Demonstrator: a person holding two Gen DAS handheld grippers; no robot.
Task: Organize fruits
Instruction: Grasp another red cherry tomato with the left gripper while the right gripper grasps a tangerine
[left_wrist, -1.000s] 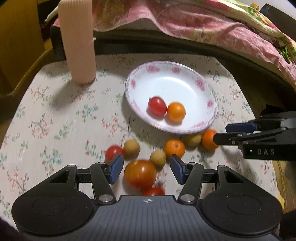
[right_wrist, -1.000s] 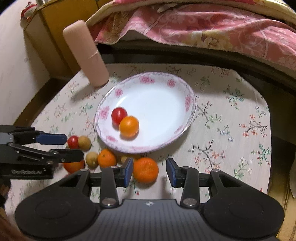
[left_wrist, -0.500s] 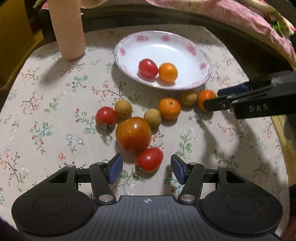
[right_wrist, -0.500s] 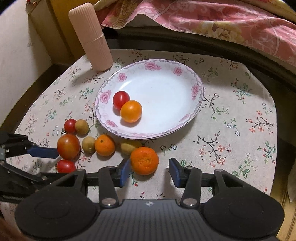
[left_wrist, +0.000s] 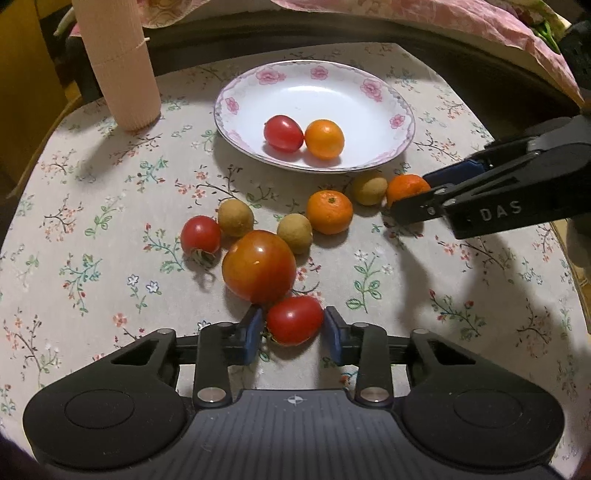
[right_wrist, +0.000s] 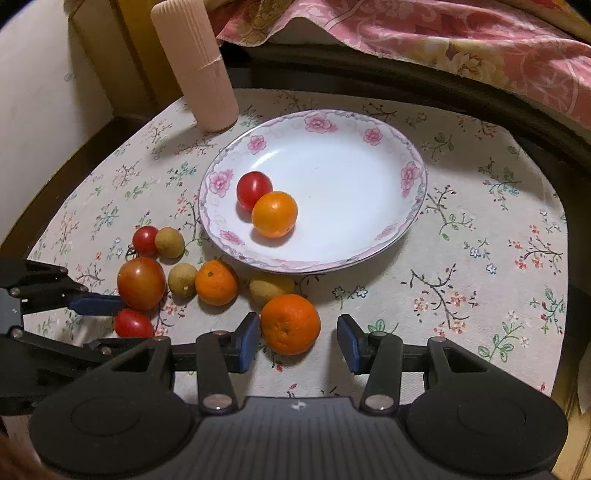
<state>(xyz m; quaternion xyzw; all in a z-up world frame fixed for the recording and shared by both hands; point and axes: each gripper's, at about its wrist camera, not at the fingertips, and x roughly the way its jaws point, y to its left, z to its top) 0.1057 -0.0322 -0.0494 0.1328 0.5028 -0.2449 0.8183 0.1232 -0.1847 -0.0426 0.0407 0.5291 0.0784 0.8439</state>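
Observation:
A white plate with pink roses holds a small red tomato and an orange fruit. In front of it lie loose fruits: a big tomato, a small tomato, a mandarin and three brown longans. My left gripper has closed in around a small red tomato on the cloth, with the pads at its sides. My right gripper is open around an orange mandarin, its left pad close to it.
A tall pink ribbed cylinder stands at the back left of the flowered tablecloth. A dark table rim and pink bedding lie behind. The table's edge drops off at left and right.
My left gripper has pulled back from the big tomato and narrowed its jaws around the small red tomato. My right gripper has stayed around the mandarin, shifting slightly.

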